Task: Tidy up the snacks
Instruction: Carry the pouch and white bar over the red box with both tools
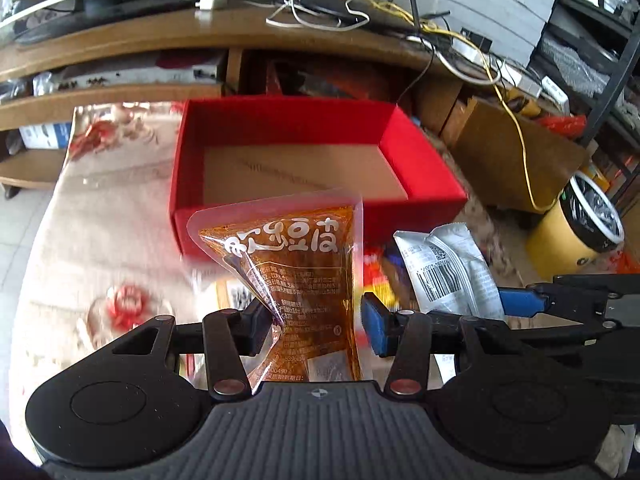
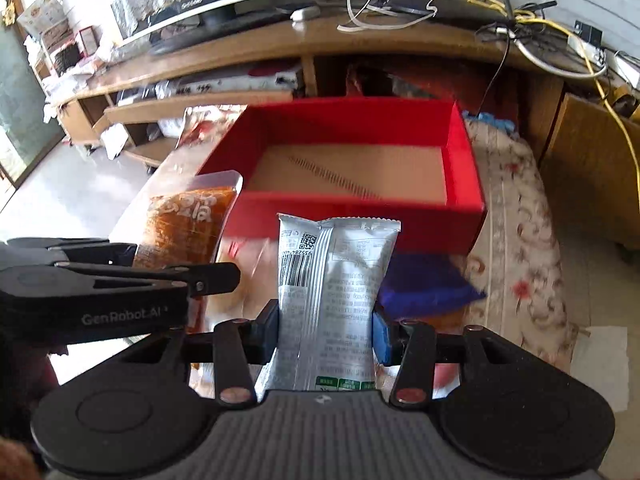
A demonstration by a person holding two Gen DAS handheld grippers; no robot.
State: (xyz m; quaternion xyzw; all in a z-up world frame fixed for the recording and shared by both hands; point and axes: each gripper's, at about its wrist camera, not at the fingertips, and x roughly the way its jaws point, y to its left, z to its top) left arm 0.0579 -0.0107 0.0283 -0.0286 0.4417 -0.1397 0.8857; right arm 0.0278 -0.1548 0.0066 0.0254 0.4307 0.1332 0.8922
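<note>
The left tongs (image 1: 316, 328) are clamped on a glossy orange pouch (image 1: 296, 280) of clear, crinkly film with white lettering, held upright just short of the open red box (image 1: 420, 160) ahead. Beside them, the right tongs (image 2: 326, 330) are clamped on a matte silver packet (image 2: 336, 280) with a barcode and serrated top. Both snacks seem mid-carry above the floral-clothed bench (image 2: 520, 240); next, each likely needs lifting forward over the near wall onto the cardboard floor.
</note>
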